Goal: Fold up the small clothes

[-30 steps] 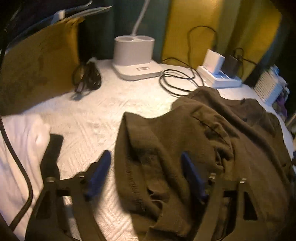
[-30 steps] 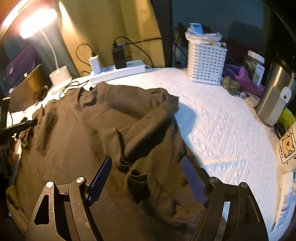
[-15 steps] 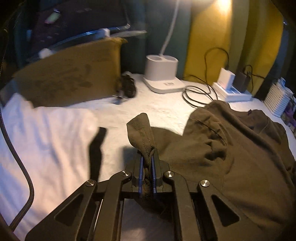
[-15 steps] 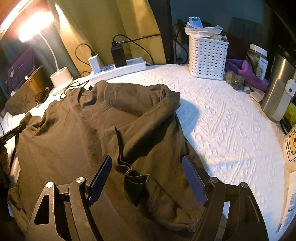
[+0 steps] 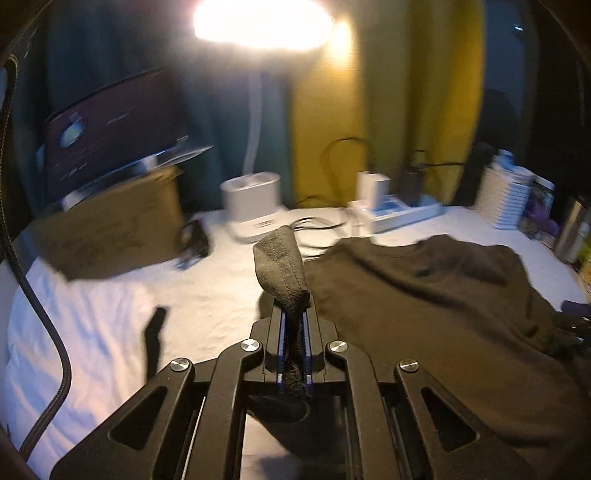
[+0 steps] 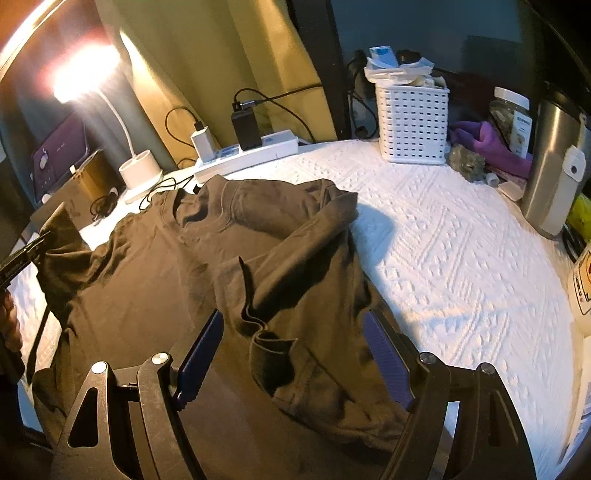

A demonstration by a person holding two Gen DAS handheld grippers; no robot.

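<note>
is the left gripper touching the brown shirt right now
Touching. In the left wrist view the left gripper has its jaws shut on a fold of the brown shirt, with cloth sticking out above the fingertips.

The left-wrist view is motion-blurred, lamp point(image 5: 258, 22) glare whites out its head, and the shirt's point(image 6: 207, 280) near hem runs off frame.

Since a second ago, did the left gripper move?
Yes. The left gripper shut on the shirt sleeve and lifted, judged against the lamp base.
</note>
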